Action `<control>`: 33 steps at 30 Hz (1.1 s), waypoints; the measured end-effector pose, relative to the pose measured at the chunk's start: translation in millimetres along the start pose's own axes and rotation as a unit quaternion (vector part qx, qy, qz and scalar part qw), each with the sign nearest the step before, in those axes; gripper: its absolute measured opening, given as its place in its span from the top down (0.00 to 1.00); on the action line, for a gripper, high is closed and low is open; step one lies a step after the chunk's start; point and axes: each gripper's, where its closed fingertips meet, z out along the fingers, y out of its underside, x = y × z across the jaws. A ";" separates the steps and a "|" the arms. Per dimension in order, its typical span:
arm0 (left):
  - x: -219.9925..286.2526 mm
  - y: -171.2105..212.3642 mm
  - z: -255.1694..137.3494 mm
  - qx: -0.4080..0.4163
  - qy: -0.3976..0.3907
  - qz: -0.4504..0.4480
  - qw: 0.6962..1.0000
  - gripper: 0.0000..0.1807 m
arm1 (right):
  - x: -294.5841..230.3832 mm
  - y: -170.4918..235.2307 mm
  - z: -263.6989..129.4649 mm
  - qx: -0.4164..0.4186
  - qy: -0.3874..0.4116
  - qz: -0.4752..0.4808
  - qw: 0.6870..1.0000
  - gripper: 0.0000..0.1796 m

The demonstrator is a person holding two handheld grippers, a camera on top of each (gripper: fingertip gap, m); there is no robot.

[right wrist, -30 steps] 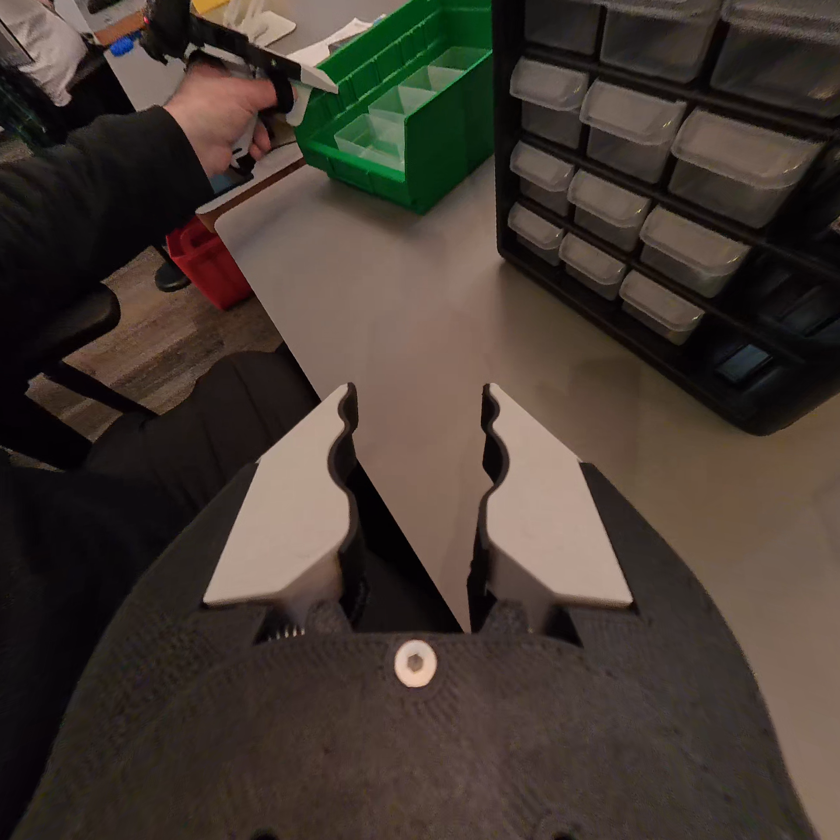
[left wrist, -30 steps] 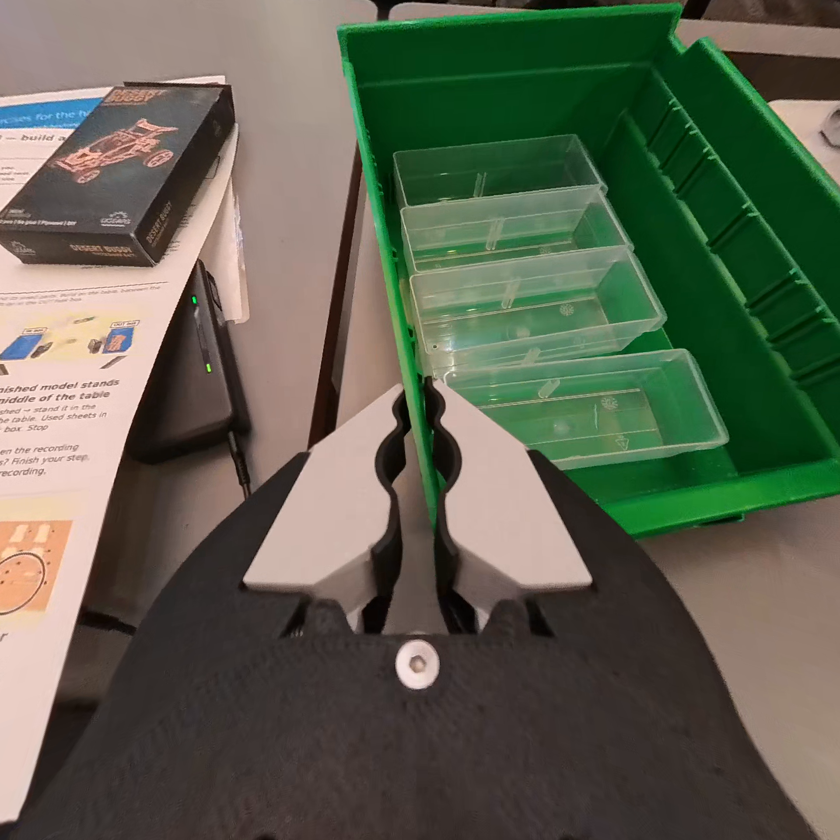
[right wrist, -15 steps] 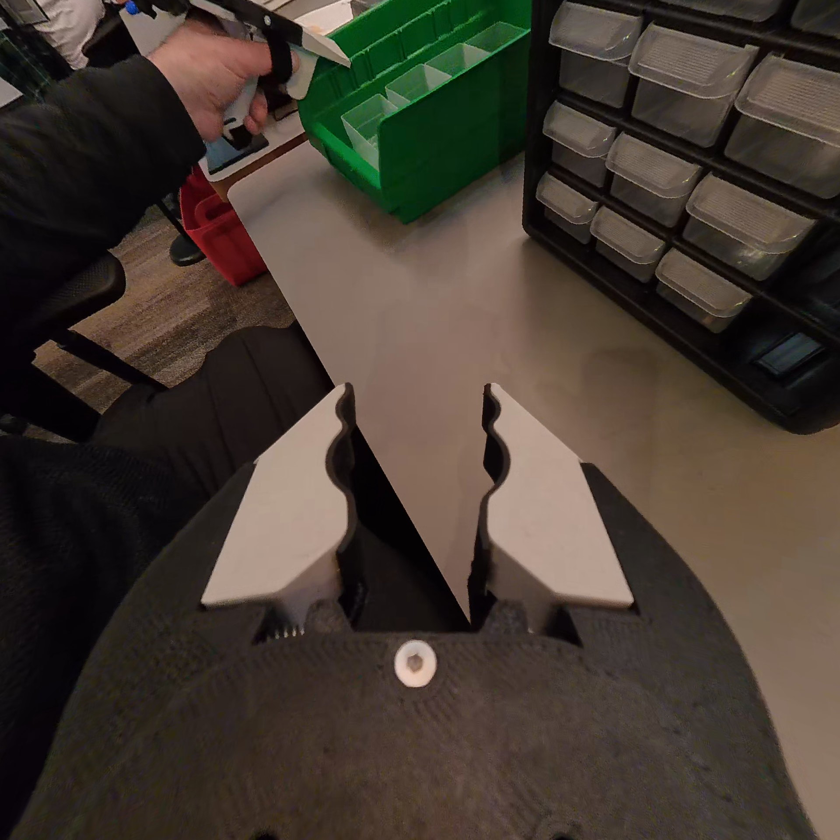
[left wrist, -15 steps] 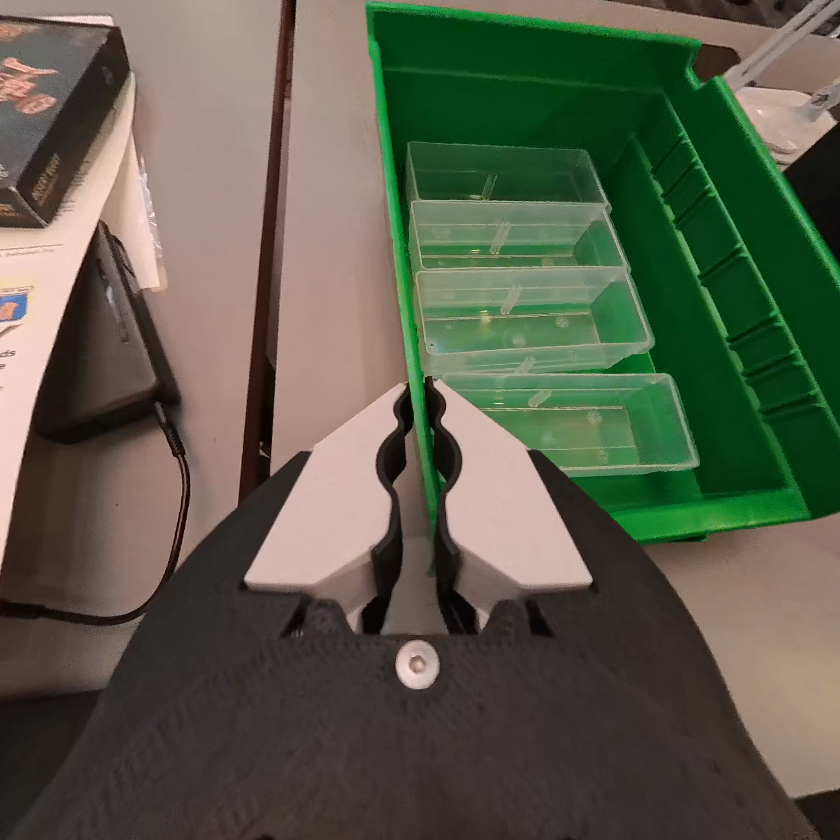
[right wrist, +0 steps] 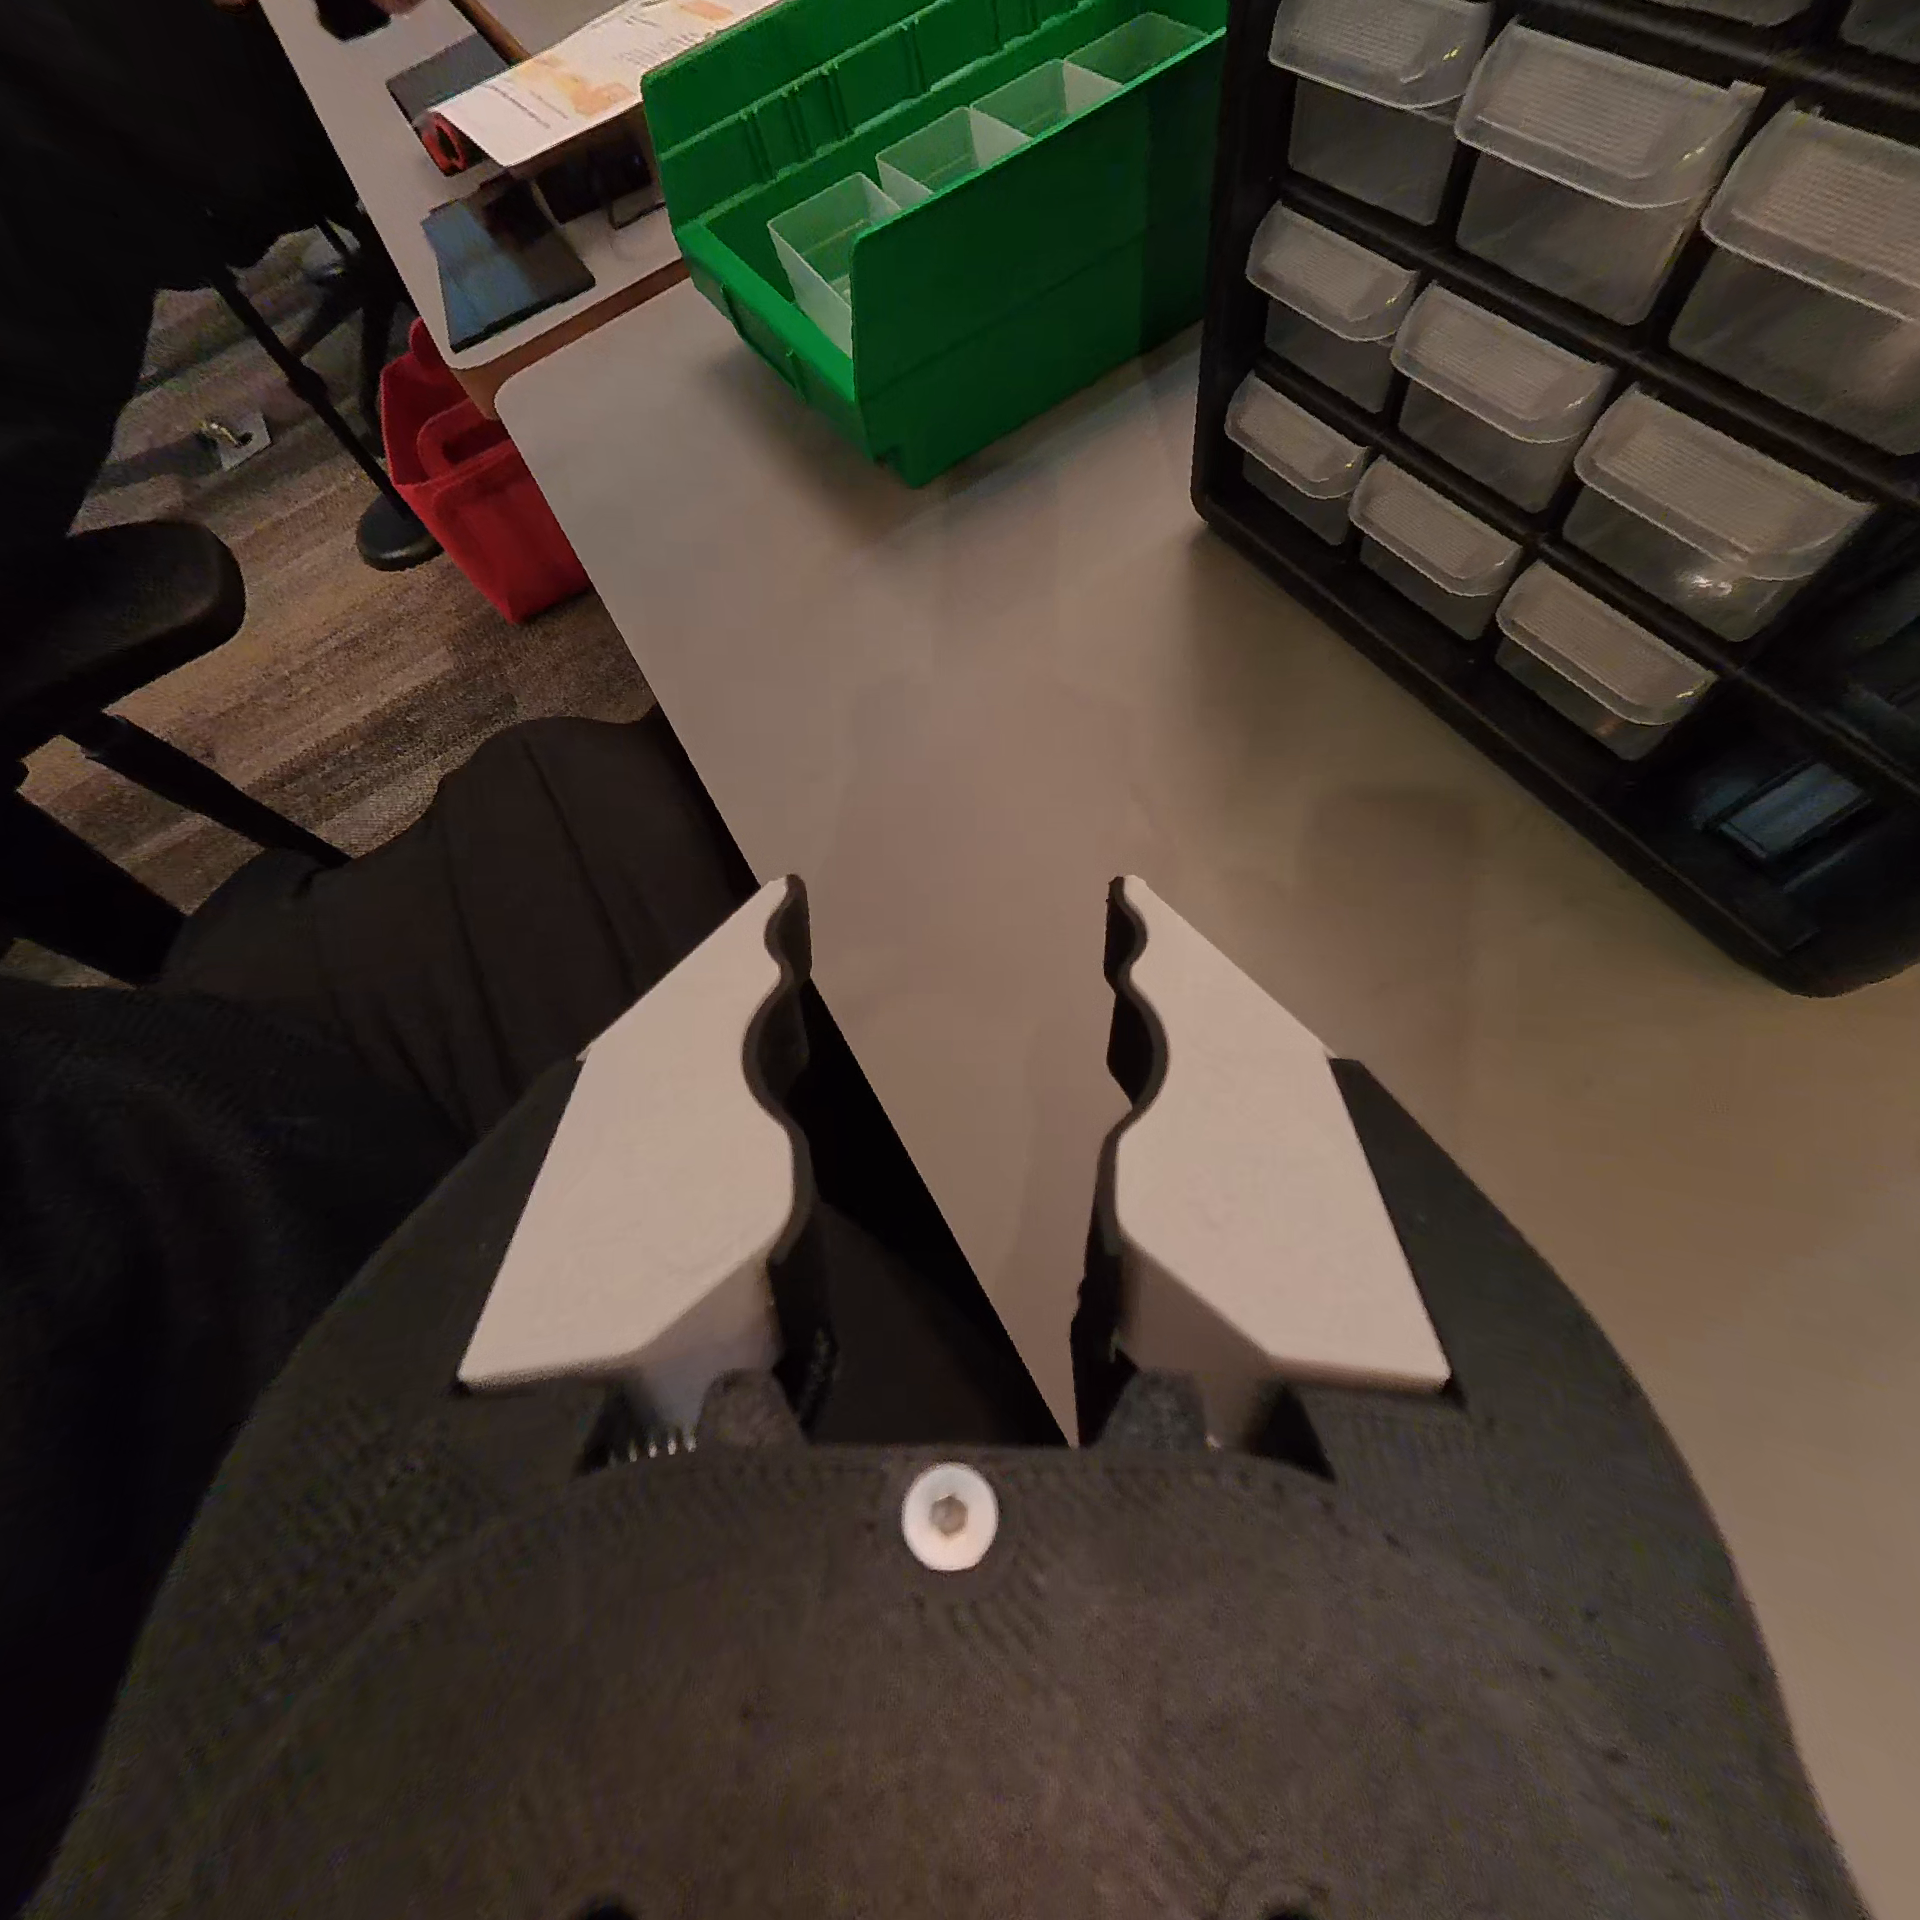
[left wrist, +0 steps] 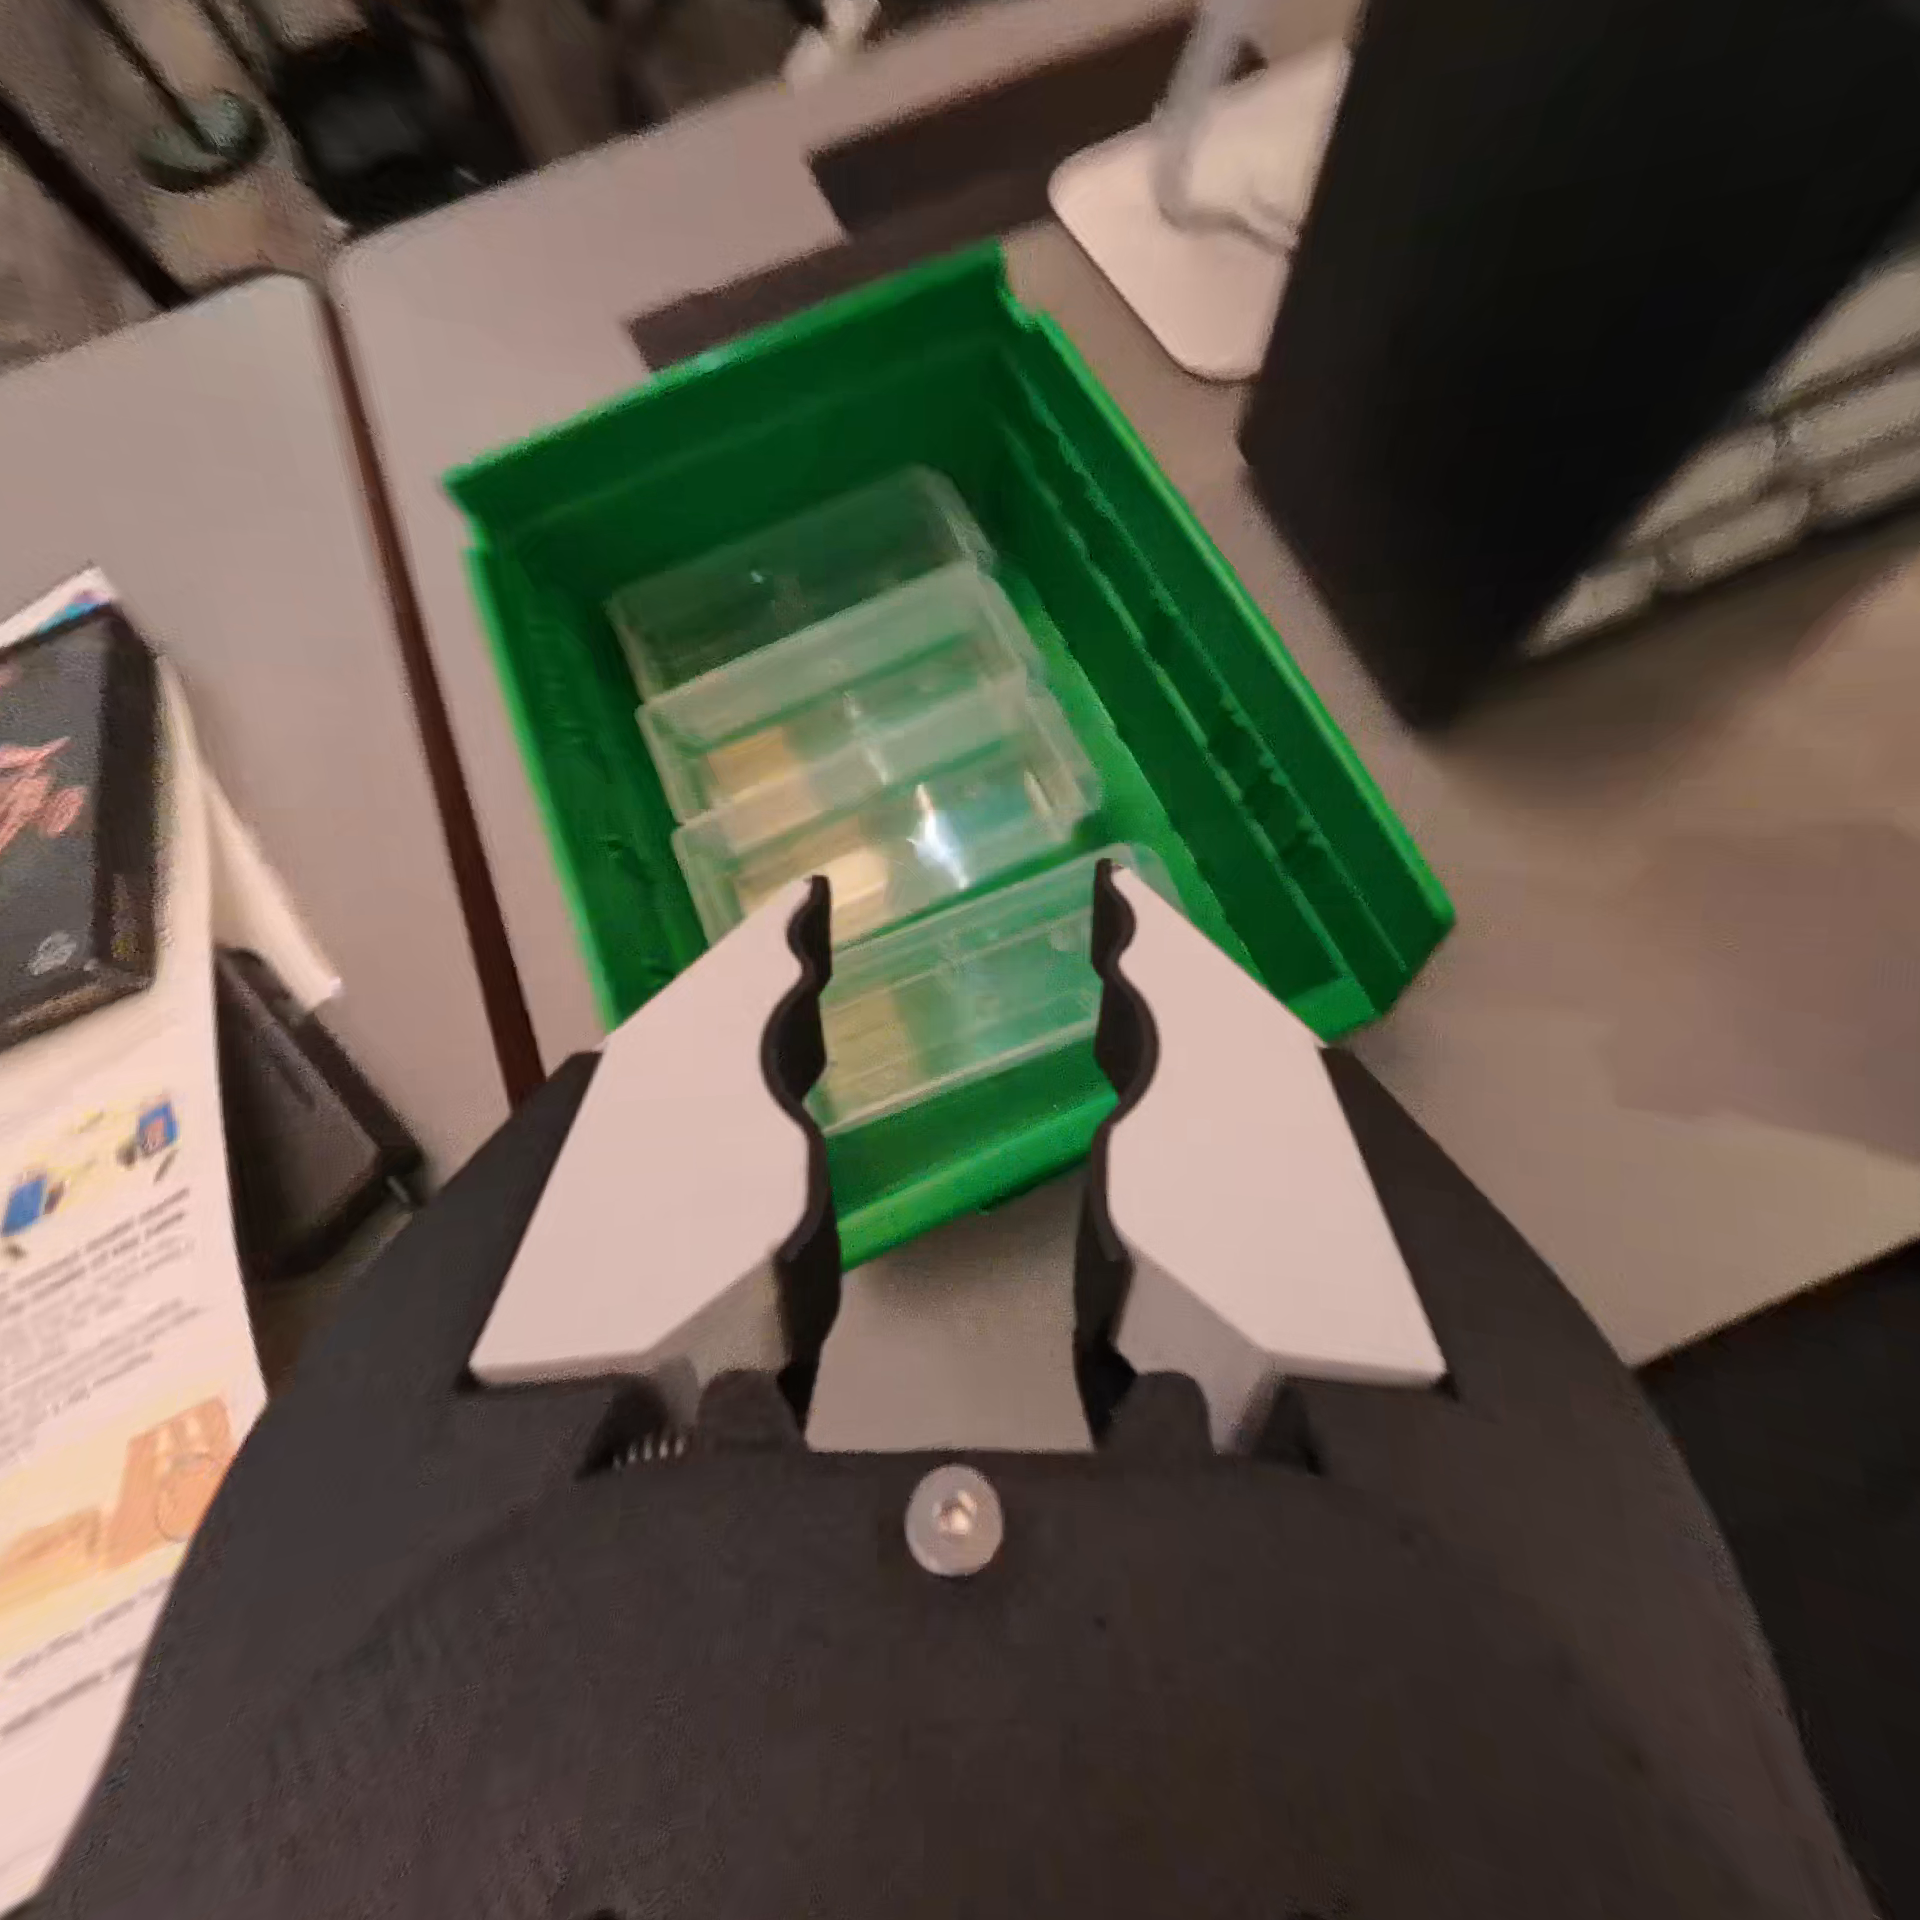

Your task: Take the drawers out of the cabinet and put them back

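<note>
A green bin on the grey table holds several clear plastic drawers in a row. It also shows in the right wrist view. My left gripper is open and empty, raised above the bin's near end, over the nearest drawer. The view is blurred by motion. The black cabinet with many clear drawers stands at the right; a few slots at its lower right are empty. Its side shows in the left wrist view. My right gripper is open and empty above the table's front edge.
Printed sheets, a dark box and a black device lie on the neighbouring table at the left. A red container stands on the floor. A person's dark-clothed legs are below the table's edge.
My left gripper has let go of the green bin's side wall, opened and pulled back and up. The right gripper has stayed open and shifted slightly; the hand with the left gripper left its view.
</note>
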 end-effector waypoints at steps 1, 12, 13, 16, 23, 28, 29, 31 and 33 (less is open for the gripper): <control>11.8 2.5 7.0 -0.024 0.003 0.036 0.999 0.76 | -0.5 0.8 0.5 -0.001 -0.001 -0.001 1.000 0.69; 33.4 60.0 78.9 -0.227 0.074 0.325 0.915 0.69 | 1.4 3.1 -2.0 -0.001 -0.007 0.006 1.000 0.69; 31.5 66.9 81.7 -0.247 0.082 0.339 0.904 0.69 | 1.4 3.3 -1.9 -0.002 -0.008 0.005 1.000 0.68; 26.7 70.3 90.4 -0.256 0.101 0.356 0.893 0.66 | 1.2 5.0 -0.4 -0.006 -0.012 0.006 1.000 0.68; 19.8 78.4 86.9 -0.297 0.139 0.379 0.865 0.64 | -0.1 9.0 3.5 -0.013 -0.021 0.010 1.000 0.68; 23.1 89.1 86.7 -0.310 0.182 0.368 0.857 0.58 | 0.5 10.2 4.2 -0.014 -0.024 0.014 1.000 0.68; 22.8 89.7 87.2 -0.311 0.186 0.366 0.857 0.58 | 0.6 10.4 4.4 -0.015 -0.025 0.014 0.999 0.68; 21.2 90.8 89.2 -0.316 0.190 0.357 0.858 0.56 | 0.6 11.0 5.0 -0.016 -0.025 0.014 0.999 0.68; 21.5 90.8 93.0 -0.317 0.198 0.342 0.862 0.57 | 0.3 11.7 5.8 -0.017 -0.027 0.015 0.999 0.68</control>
